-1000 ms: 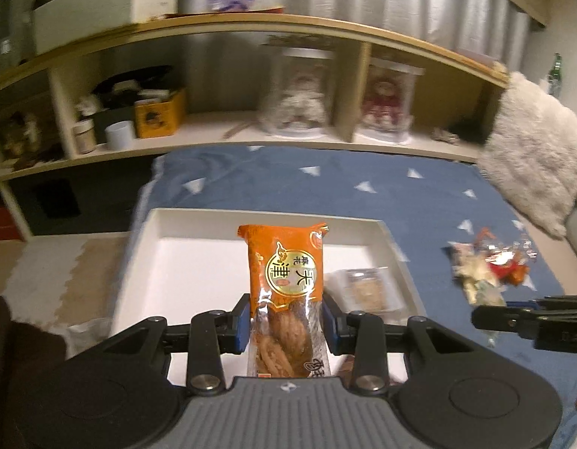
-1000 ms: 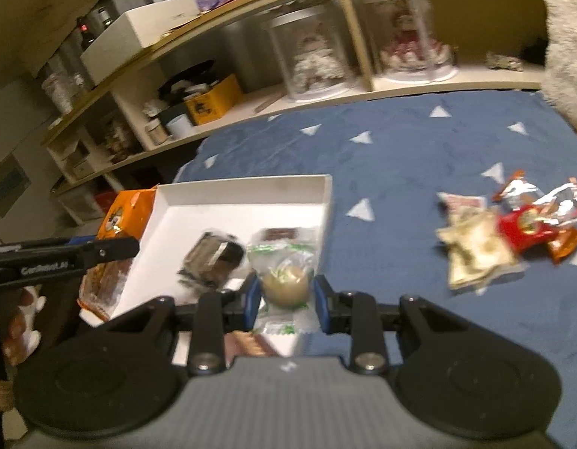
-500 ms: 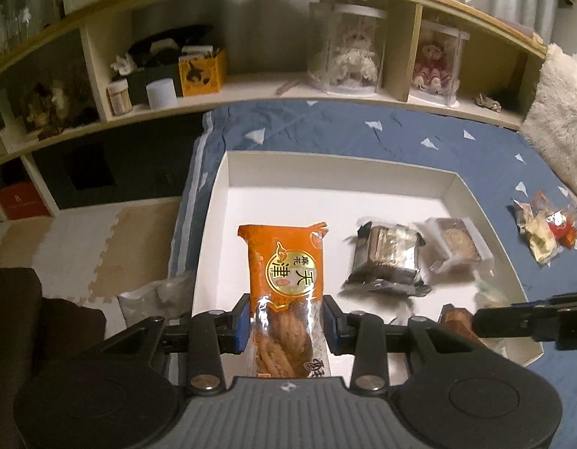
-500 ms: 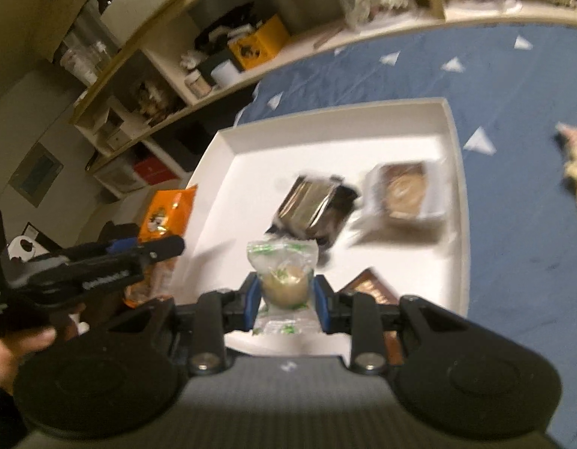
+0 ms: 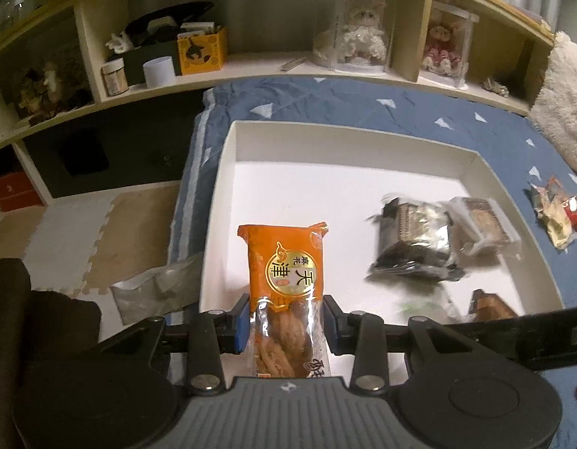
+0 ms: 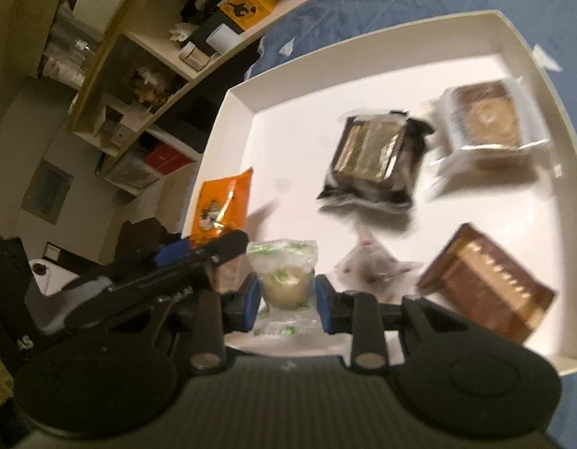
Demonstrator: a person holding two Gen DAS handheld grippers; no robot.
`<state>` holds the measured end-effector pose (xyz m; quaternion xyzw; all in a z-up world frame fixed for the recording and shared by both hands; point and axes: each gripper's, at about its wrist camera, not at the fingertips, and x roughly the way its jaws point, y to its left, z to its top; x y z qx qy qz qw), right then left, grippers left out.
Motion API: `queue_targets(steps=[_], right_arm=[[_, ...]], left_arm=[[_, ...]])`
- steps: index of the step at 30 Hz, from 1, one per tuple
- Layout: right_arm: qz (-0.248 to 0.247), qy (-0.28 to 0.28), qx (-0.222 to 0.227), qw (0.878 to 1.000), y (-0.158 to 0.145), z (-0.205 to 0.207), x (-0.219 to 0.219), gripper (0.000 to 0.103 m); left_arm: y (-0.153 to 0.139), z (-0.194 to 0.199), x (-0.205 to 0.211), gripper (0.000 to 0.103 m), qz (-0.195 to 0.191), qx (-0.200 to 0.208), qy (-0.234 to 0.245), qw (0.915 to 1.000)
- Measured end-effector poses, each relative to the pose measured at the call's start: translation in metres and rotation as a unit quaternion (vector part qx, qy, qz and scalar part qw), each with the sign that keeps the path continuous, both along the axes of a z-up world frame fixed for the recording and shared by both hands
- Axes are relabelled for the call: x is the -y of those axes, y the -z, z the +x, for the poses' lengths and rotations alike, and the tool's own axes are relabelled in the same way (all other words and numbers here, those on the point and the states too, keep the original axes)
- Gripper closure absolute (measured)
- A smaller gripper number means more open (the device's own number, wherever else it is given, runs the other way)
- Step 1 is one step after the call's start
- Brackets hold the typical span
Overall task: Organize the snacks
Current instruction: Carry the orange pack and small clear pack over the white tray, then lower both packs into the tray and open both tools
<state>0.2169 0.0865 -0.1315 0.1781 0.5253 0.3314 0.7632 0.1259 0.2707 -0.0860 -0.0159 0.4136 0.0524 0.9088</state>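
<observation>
Left gripper [image 5: 284, 327] clamped on upright orange twist-snack packet [image 5: 286, 292], blue pads pressing both long edges, packet top leaning out over near-left part of white tray [image 5: 363, 138]. Right gripper [image 6: 286, 305] carrying small clear green-printed pastry pouch [image 6: 284, 280] between pads; jaws just been opening a little, slim gaps showing either side of pouch, so grip looks loosened or letting go, not firm. Pouch low over near edge of tray, at about 6 o'clock. Already lying in tray: black foil-wrapped cake [image 6: 370, 157] near centre, clear-wrapped round pastry [image 6: 490, 119] at 2 o'clock, brown bar [image 6: 486, 288] at 4 o'clock, crumpled clear wrapper [image 6: 367, 265] just right of pouch. More loose snacks [image 5: 558, 213] on blue star-print bedspread [image 5: 400, 104], well apart from tray at 3 o'clock. Left tool's finger crossing just left of right gripper, close. Risks, as judged: pouch released so near the rim could tip outward onto bedspread; two grippers crowding same near-left corner could knock together and jar either packet loose; tall orange packet held low on its length could pivot when released and land on the pouch or across the rim; soft bedding under tray could let it rock if pressed.
</observation>
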Motion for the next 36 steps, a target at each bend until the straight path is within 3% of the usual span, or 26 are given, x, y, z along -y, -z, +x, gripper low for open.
queue_targets(steps=[2, 3, 14, 20, 26, 30, 32, 36], right_arm=[[0.008, 0.005, -0.012, 1.0, 0.004, 0.0, -0.005, 0.047], [0.01, 0.006, -0.017, 1.0, 0.006, 0.001, -0.005, 0.045], [-0.005, 0.007, -0.016, 1.0, 0.004, 0.002, 0.002, 0.045], [-0.039, 0.005, -0.021, 0.999, 0.008, 0.003, 0.007, 0.065], [-0.042, 0.021, -0.041, 0.998, 0.022, 0.007, 0.008, 0.073], [-0.036, 0.005, -0.04, 0.999, 0.022, 0.005, -0.002, 0.079], [-0.03, -0.006, -0.039, 0.999, 0.019, 0.002, -0.006, 0.086], [-0.032, -0.012, -0.032, 0.999, 0.014, -0.001, -0.008, 0.086]], left_arm=[[0.002, -0.001, -0.004, 0.062, 0.003, -0.004, -0.003, 1.0], [0.003, -0.001, -0.006, 0.062, 0.0, -0.004, -0.003, 1.0], [0.01, 0.007, 0.0, 0.057, 0.012, -0.017, 0.004, 0.9998], [-0.002, -0.002, 0.003, 0.053, 0.012, -0.012, 0.022, 0.9996], [-0.004, -0.006, 0.006, 0.054, 0.029, -0.029, 0.024, 0.9989], [-0.004, -0.01, 0.007, 0.059, 0.033, -0.039, 0.024, 0.9984], [-0.005, -0.012, 0.007, 0.059, 0.033, -0.039, 0.023, 0.9984], [-0.01, -0.016, 0.009, 0.059, 0.032, -0.038, 0.022, 0.9985]])
